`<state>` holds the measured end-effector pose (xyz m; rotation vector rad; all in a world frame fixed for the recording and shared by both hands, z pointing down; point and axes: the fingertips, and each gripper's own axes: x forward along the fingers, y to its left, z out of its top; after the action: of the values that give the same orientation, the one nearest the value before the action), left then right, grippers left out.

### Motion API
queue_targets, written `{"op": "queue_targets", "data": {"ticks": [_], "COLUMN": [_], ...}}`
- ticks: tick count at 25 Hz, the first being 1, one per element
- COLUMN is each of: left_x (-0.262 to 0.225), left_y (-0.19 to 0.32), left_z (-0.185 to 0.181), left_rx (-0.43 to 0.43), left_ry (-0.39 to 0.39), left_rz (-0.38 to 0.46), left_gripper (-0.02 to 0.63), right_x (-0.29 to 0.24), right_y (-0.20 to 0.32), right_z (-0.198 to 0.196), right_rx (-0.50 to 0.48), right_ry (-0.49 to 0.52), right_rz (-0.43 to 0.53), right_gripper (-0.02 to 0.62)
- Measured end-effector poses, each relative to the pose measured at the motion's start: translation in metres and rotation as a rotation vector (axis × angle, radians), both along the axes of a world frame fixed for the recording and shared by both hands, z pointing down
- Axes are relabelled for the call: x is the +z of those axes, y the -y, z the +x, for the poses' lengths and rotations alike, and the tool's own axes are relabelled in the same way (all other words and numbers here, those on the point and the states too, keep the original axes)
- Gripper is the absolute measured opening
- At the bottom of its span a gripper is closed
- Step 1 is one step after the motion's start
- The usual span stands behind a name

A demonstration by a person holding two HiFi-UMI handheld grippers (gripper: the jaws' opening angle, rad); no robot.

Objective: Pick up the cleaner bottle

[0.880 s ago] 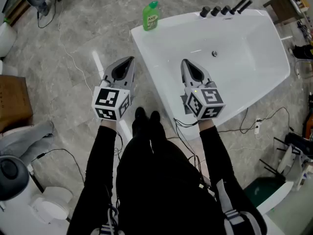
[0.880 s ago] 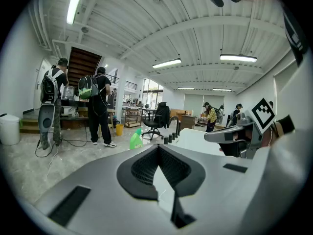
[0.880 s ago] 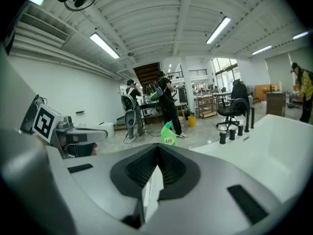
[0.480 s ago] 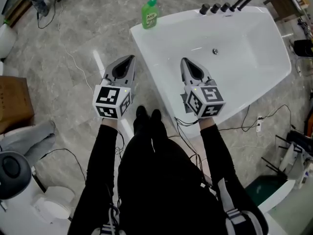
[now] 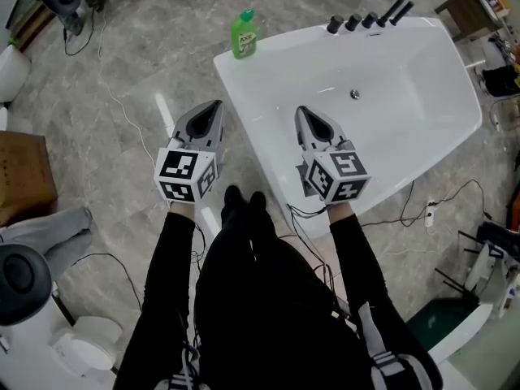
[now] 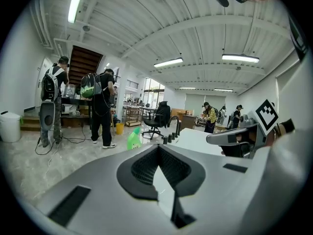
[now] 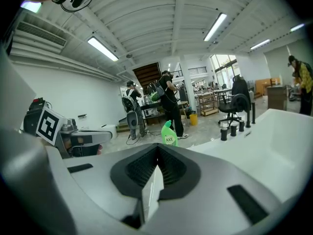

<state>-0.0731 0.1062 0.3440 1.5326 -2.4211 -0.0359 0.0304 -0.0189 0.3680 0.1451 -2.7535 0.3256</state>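
Two pairs of tongs are held out side by side, both slanting slightly downward and both empty. The left tongs (image 5: 214, 106) have their jaws closed together with nothing between them, and they hang over the grey stone floor (image 5: 122, 80). The right tongs (image 5: 301, 112) are likewise closed on nothing and hang over the near rim of the white bathtub (image 5: 406, 136). The green cleaner bottle (image 5: 243, 35) stands upright on the floor, well ahead of both pairs of tips and nearly in line with each. Seen from above it lies between the two pairs, closer to the left tongs' side, just beside the tub's far left corner. Black taps (image 5: 357, 21) sit on the tub's far rim, ahead and to the right of the right tongs
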Motion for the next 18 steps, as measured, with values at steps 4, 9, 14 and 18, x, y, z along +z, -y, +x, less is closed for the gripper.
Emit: {"op": "queue_targets", "data": {"ticks": [4, 9, 14, 18], "left_x": [-0.005, -0.008, -0.013, -0.010], "left_y": [0.010, 0.021, 0.030, 0.034], "left_z": [-0.001, -0.001, -0.003, -0.011], "left_rx": [0.002, 0.001, -0.003, -0.015], "left_ry": [0.014, 0.036, 0.045, 0.022], "left_rz": [0.002, -0.016, -0.018, -0.030], "left_gripper": [0.008, 0.008, 0.008, 0.008], "right_x": [0.000, -0.005, -0.010, -0.012], "right_y": [0.010, 0.020, 0.028, 0.032], "right_z": [0.001, 0.001, 0.001, -0.003], "right_rx": [0.006, 0.001, 0.000, 0.001], "right_ry": [-0.005, 0.004, 0.011, 0.018], "right_rz": [0.002, 0.007, 0.007, 0.004], "right_gripper": [0.002, 0.001, 0.002, 0.002]}}
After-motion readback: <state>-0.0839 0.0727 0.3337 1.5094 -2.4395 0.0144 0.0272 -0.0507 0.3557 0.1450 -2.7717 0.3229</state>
